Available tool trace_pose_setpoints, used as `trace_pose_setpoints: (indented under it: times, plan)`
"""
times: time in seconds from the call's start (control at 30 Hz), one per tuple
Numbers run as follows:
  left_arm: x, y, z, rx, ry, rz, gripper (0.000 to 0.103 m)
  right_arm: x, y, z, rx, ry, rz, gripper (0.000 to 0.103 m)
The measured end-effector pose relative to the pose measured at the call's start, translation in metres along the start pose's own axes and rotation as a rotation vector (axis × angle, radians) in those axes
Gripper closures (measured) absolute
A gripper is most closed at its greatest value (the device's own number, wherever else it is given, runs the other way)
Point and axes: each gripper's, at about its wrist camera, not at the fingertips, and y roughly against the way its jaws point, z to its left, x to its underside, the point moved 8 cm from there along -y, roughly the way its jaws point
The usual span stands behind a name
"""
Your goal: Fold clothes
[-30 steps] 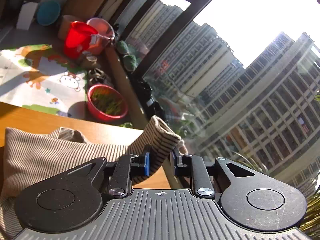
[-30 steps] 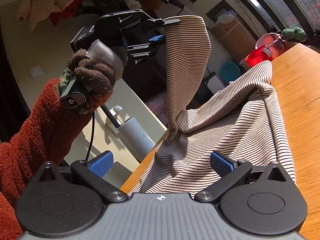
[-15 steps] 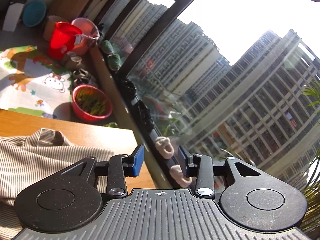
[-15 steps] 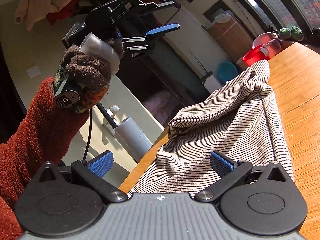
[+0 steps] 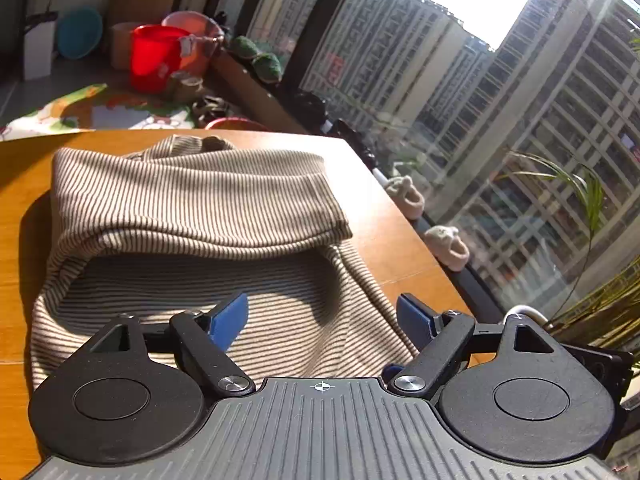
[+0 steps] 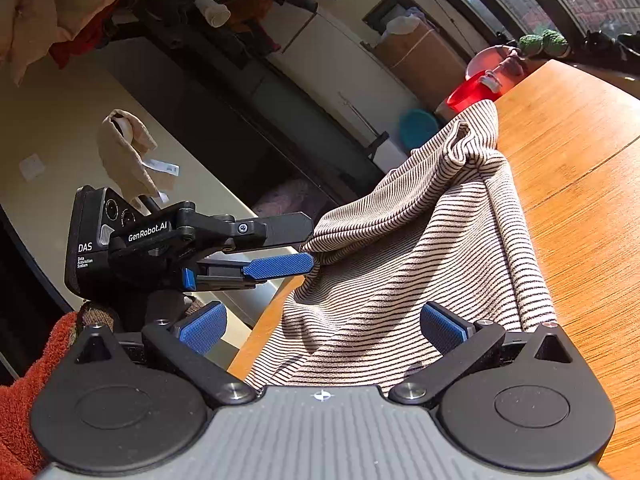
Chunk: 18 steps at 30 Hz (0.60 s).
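Note:
A beige garment with thin dark stripes [image 5: 192, 216] lies on the wooden table [image 5: 400, 248], its upper part folded over the lower. It also shows in the right wrist view [image 6: 420, 248], bunched along the table's left edge. My left gripper [image 5: 320, 316] is open and empty, low over the near part of the cloth. In the right wrist view the left gripper [image 6: 308, 244] sits at the cloth's left edge with its jaws apart. My right gripper [image 6: 320, 324] is open and empty, just above the cloth's near hem.
A red bucket [image 5: 156, 56], a pink basin [image 5: 200, 36] and a patterned mat [image 5: 96, 108] lie on the floor beyond the table. A big window [image 5: 500, 140] runs along the right. The table's edge [image 6: 264, 328] drops off at the left.
My left gripper has let go of the striped cloth, opened wide and dropped down to the table. The lifted flap has fallen and now lies folded over the garment. My right gripper stayed open.

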Motion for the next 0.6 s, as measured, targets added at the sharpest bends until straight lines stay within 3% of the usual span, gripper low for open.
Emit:
trace_pose_setpoints:
  times: [0.13,0.4,0.6]
  plan:
    - [0.029,0.007,0.010,-0.027,0.003,-0.023,0.009,0.002,-0.004,0.000,0.017,0.028,0.019,0.000]
    - [0.051,0.009,0.048,-0.061,0.111,-0.102,0.000,0.003,-0.007,0.000,0.076,0.055,0.032,0.000]
    - [0.058,0.014,0.053,-0.045,0.063,-0.175,0.000,0.011,-0.019,0.007,0.141,0.142,0.133,0.000]
